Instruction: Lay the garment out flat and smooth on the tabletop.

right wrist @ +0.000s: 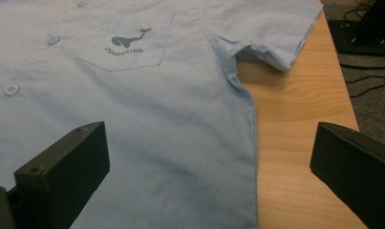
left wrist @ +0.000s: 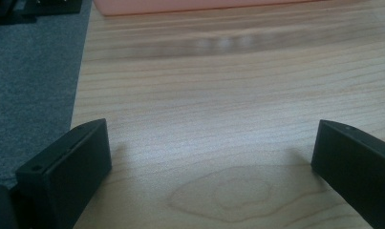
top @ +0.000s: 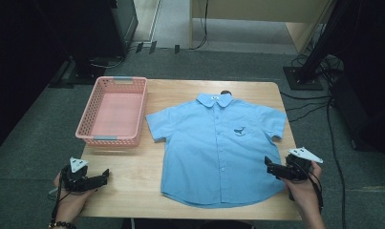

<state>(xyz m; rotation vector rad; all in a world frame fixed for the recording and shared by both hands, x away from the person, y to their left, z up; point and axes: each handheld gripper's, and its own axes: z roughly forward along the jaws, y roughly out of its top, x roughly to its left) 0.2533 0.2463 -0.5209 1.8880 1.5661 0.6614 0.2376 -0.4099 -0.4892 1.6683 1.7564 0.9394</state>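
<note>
A light wooden worktop (top: 128, 183) takes up the middle of the high view, standing on grey carpet (top: 32, 138).

A light blue short-sleeved child's shirt (top: 219, 148) lies flat and buttoned on it, right of centre in the high view, collar toward the top of the frame and hem near the bottom edge of the worktop. Both sleeves are spread out to the sides. In the right gripper view the shirt (right wrist: 133, 109) covers the left and centre, its side seam running down the middle, with bare wood to the right.

A pink plastic basket (top: 134, 107) sits at the upper left of the worktop, just beside the shirt's sleeve.

The left tool (top: 100, 177) is at the lower left of the high view, held in a hand (top: 70, 202) over bare wood, well apart from the shirt. Its jaws stand wide apart with nothing between them.

The right tool (top: 270, 167) is at the lower right, held in the other hand (top: 307, 195), at the shirt's side edge near the hem. Its jaws are spread too, one over the cloth and one over the wood, gripping nothing.

A dark whale print (right wrist: 129, 39) marks the chest pocket (right wrist: 125, 45), above small lettering.
</note>
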